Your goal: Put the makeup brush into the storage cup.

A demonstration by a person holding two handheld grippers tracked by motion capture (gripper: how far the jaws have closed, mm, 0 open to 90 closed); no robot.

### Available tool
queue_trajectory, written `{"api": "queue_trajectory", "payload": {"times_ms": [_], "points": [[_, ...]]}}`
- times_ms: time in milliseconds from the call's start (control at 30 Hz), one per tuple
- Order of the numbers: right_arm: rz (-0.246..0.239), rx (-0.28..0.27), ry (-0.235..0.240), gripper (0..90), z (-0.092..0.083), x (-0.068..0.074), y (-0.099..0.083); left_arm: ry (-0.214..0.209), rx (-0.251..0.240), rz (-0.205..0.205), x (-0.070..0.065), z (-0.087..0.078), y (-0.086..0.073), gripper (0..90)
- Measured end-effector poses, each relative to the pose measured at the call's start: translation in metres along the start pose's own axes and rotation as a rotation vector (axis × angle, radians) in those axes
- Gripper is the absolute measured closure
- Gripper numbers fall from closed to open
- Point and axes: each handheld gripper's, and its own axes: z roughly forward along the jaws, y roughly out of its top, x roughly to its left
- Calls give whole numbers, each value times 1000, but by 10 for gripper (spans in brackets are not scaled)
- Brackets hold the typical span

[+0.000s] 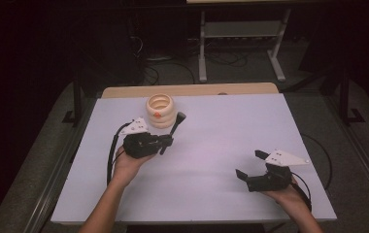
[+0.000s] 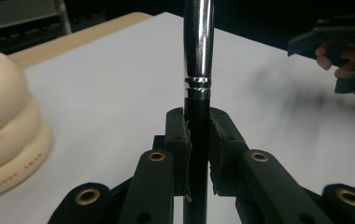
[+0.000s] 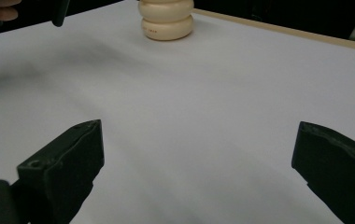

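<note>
Left hand-held gripper [image 1: 165,141] pinched a black makeup brush with a chrome ferrule [image 2: 198,70], held above the white desk [image 1: 211,145], just beside a cream ribbed ceramic holder [image 1: 160,110]. Right hand-held gripper [image 1: 248,164] hung spread wide, nothing between its jaws, well apart from the holder.

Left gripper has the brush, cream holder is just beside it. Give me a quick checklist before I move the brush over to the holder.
1. Grip on brush: left gripper jaws clamp the black handle, ok.
2. Brush attitude: handle runs straight up between the pads, bristle end up, ok.
3. Holder upright on the table, mouth open: ok.
4. Anything inside the holder: cannot tell.
5. Path from brush to holder: short gap, nothing between, ok.
6. Right gripper open, holding nothing, well off to the side: ok.
</note>
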Motion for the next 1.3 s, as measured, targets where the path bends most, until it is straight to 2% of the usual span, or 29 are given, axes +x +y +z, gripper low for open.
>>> {"api": "queue_trajectory", "payload": {"times_ms": [100,400,833,1300], "points": [[-2,1,-5,17,1,-1,-1,20,-30,-12,3,-3,1,795],[-11,-9,-7,19,1,-1,1,61,-58,-19,12,-6,5,795],[-6,-19,-28,19,-1,-4,1,76,-145,-23,27,-10,22,795],[-4,-16,-22,46,-2,-4,2,100,-174,-15,35,-11,37,795]]}}
